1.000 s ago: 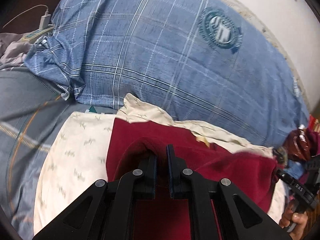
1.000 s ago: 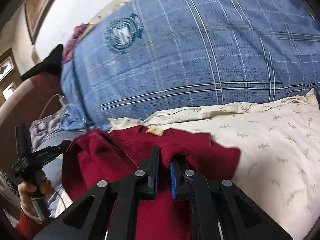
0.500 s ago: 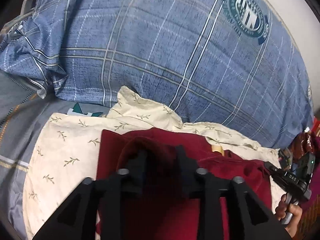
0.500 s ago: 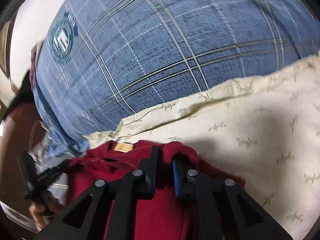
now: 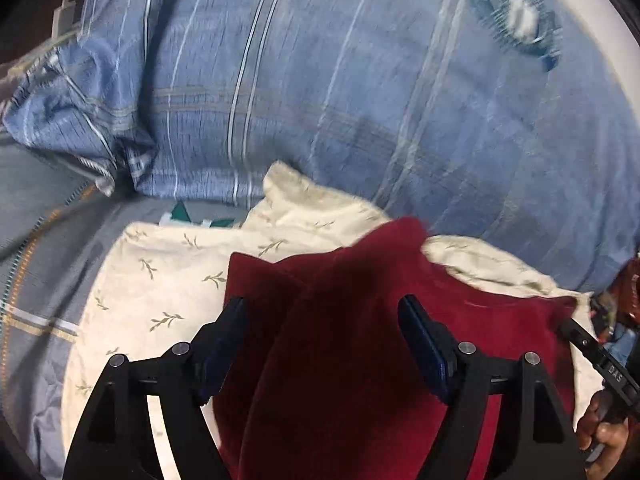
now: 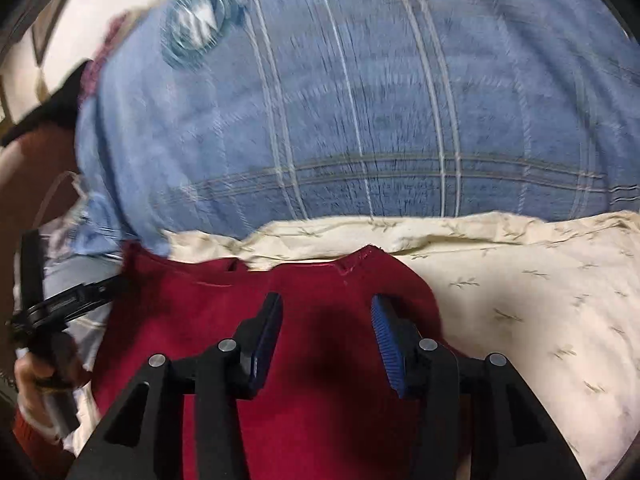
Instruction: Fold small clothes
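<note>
The red garment (image 5: 360, 340) lies on a cream pillow (image 5: 160, 280) with a small leaf print, and this pillow rests on a bed. Behind it, toward 12 o'clock in both views, a big blue checked pillow (image 5: 360, 100) fills the upper half of the picture; it carries a round emblem (image 6: 198, 24), which is blurred. In the left wrist view a grey striped sheet (image 5: 44, 240) shows at 9 o'clock.

The left gripper (image 5: 322, 316) hangs over the garment with its fingers (image 5: 230, 332) spread wide, and the jaws are opening. Red cloth lies under and between them, but the pads do not press on it. A fold of the garment rises toward 12 o'clock from this gripper, with its tip near the blue pillow.

The right gripper (image 6: 326, 312) is also over the garment, near its edge at the cream pillow side. Its fingers (image 6: 384, 336), with blue ribbed pads, stand apart and the jaws are opening. The cloth between them is free; the pads do not touch it. The garment's hem shows just beyond the fingertips, at 12 o'clock.

In the right wrist view, at 8 o'clock, the person's left hand (image 6: 28, 376) holds the handle of the other gripper. In the left wrist view, at 4 o'clock, the right hand (image 5: 604, 440) does the same.
</note>
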The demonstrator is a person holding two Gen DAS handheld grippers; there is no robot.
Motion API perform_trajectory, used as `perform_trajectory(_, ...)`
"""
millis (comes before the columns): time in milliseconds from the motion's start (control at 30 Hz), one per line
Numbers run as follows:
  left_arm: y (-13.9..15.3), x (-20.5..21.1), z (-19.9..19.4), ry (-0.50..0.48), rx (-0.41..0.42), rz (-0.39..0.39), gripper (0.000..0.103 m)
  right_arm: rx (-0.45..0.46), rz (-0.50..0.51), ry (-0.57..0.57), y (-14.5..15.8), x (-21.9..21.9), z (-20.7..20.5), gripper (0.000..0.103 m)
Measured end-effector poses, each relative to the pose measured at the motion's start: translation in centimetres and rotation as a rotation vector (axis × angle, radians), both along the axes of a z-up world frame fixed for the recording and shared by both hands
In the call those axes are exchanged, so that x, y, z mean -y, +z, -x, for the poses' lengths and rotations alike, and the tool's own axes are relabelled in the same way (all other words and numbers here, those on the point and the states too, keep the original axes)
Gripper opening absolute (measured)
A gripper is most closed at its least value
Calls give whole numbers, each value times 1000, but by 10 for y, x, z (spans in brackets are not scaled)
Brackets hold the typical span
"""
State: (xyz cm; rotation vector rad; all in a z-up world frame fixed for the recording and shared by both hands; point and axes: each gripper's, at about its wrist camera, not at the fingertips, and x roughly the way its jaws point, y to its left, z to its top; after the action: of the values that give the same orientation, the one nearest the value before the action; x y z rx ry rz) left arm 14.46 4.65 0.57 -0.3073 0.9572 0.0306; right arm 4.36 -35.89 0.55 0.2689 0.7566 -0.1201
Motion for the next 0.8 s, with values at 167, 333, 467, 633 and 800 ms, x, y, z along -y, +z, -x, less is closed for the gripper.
perform_trajectory(167, -34, -6, -35, 52, -88, -34, 77, -119, -105, -98, -34, 36, -33, 46)
perform_trajectory(333, -31, -6, -32, 43, -76, -20, 75, -48, -130, -95, -12, 36, -3, 48)
perform_trajectory(467, -14, -13, 1, -24, -35, -6, 75, -4, -76, -49, 15, 24, 67, 51)
perform_trajectory(633, 4, -20, 57, -69, 17, 37, 76, -17, -18, -32, 17, 8, 130, 55)
perform_trajectory(800, -2, -16, 100, -81, -9, 18, 76, -101, 27, 3, -19, -15, 142, 44)
